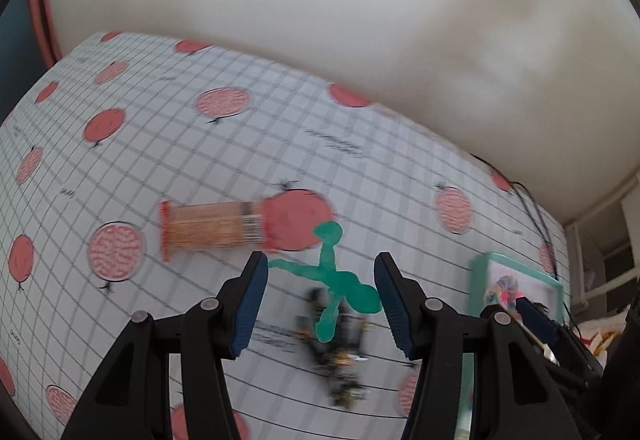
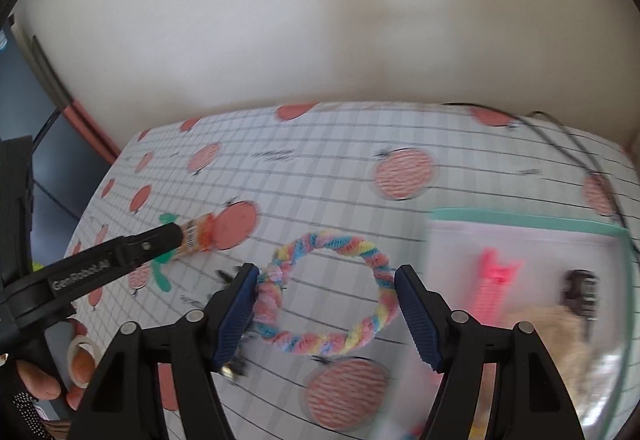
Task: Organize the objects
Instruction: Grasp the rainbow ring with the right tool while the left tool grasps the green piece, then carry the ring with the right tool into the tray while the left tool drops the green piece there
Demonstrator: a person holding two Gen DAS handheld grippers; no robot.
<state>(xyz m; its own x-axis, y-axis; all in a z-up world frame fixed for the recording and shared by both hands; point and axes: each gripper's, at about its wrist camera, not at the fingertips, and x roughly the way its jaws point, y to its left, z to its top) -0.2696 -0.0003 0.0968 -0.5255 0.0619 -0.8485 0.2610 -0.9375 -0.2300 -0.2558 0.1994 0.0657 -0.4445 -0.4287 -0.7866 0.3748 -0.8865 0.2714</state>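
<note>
The left gripper (image 1: 320, 304), at the lower centre of the left wrist view, has its jaws set wide and grips nothing. Between its blue ribbed pads (image 1: 250, 306) lies a flat green rubbery stick figure (image 1: 334, 278) on the grid-patterned tablecloth with red fruit prints (image 1: 240, 143); whether the pads touch it cannot be told. Partly beneath the figure's lower limb sits a small black object with yellow flecks (image 1: 340, 356), too blurred to identify. Left of centre, an orange cylindrical tube with red end caps (image 1: 212, 230) lies on its side, one end overlapping a printed red fruit. At the right edge stands a clear storage box with a mint-green rim (image 1: 478, 268). In the right wrist view, the right gripper (image 2: 326, 310) occupies the lower centre, jaws wide, bracketing a pastel multicoloured twisted rope ring (image 2: 320, 344); the ring's left side meets the left pad, while the right pad stands just beside it. The box fills the right of this view and contains a pink plastic clip (image 2: 494, 282), a dark small item (image 2: 580, 290) and a beige fuzzy mass (image 2: 560, 336). A black cable (image 2: 568, 143) trails across the upper right of the cloth. At lower left, a hand (image 2: 48, 372) grips the left gripper's handle.
</note>
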